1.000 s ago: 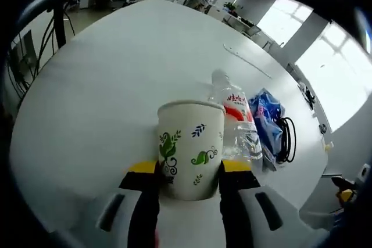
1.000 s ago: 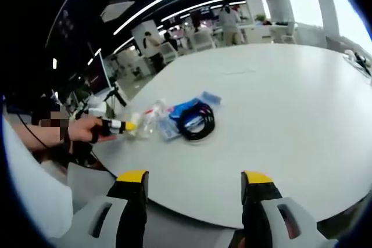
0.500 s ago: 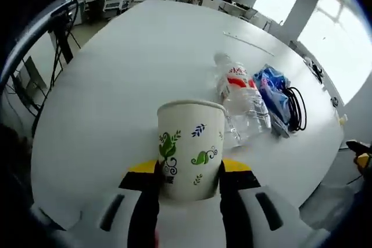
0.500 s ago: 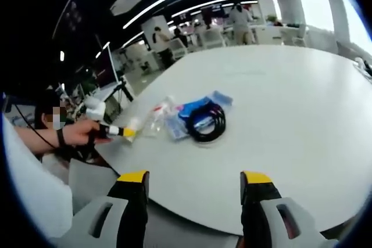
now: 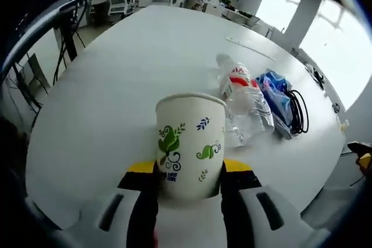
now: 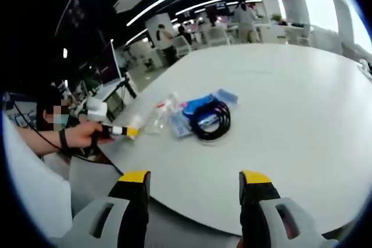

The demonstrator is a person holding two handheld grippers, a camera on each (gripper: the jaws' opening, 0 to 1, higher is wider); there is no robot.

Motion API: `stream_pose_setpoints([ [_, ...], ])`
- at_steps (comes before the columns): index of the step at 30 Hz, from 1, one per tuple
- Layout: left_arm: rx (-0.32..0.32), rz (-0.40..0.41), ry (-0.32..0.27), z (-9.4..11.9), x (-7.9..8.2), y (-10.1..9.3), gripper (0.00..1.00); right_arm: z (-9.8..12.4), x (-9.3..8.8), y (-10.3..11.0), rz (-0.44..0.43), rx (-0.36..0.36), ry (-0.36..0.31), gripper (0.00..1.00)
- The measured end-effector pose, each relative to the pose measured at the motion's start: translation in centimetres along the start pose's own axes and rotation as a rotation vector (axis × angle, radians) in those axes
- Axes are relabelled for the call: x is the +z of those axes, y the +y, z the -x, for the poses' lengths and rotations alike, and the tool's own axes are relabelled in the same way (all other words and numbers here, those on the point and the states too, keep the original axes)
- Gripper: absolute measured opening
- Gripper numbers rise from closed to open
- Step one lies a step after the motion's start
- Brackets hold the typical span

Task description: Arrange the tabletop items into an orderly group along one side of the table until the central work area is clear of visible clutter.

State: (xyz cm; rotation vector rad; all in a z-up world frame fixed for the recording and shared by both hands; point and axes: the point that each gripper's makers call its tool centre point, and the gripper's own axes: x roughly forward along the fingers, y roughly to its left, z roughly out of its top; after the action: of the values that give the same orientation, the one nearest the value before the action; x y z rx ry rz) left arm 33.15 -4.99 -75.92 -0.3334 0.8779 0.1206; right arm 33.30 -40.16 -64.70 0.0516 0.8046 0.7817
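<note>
Open-plan office, big white oval table (image 6: 302,103), and your tidying is partly done.

Your left gripper (image 5: 189,175) is clamped on a white paper cup with green leaf prints (image 5: 189,143), carried upright just above the near table edge. A clear crumpled plastic bottle with a red label (image 5: 244,100), a blue plastic pouch (image 5: 273,88) and a coiled black cable (image 5: 298,114) already sit grouped nearby; the cup is left to place beside them. Your right gripper (image 6: 195,187) hangs spread and empty off the table's edge.
</note>
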Motion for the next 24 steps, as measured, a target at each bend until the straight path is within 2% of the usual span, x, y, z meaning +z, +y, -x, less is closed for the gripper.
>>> stream_pose_setpoints([
  [4, -0.001, 0.015, -0.011, 0.6, -0.5, 0.0, 0.4, 0.0, -0.3, -0.1, -0.001, 0.005, 0.009, 0.62],
  [9, -0.003, 0.046, -0.051, 2.2, -0.6, 0.1, 0.4, -0.6, 0.0, 0.2, -0.001, 0.022, 0.009, 0.62],
  [14, -0.002, 0.071, -0.077, 3.7, -1.0, 0.1, 0.4, -1.6, 0.3, 1.2, 0.014, 0.054, 0.019, 0.62],
  [19, -0.021, 0.096, -0.083, 4.6, -1.6, -1.3, 0.4, -2.9, -0.1, 2.3, 0.007, 0.091, 0.034, 0.61],
  [23, -0.092, 0.083, -0.106, 5.2, -1.5, -3.5, 0.4, -3.7, -0.4, 3.5, 0.033, 0.134, 0.056, 0.61],
  [24, -0.11, 0.057, -0.113, 5.5, -1.4, -4.2, 0.4, -3.9, -0.5, 3.7, 0.039, 0.142, 0.062, 0.61],
])
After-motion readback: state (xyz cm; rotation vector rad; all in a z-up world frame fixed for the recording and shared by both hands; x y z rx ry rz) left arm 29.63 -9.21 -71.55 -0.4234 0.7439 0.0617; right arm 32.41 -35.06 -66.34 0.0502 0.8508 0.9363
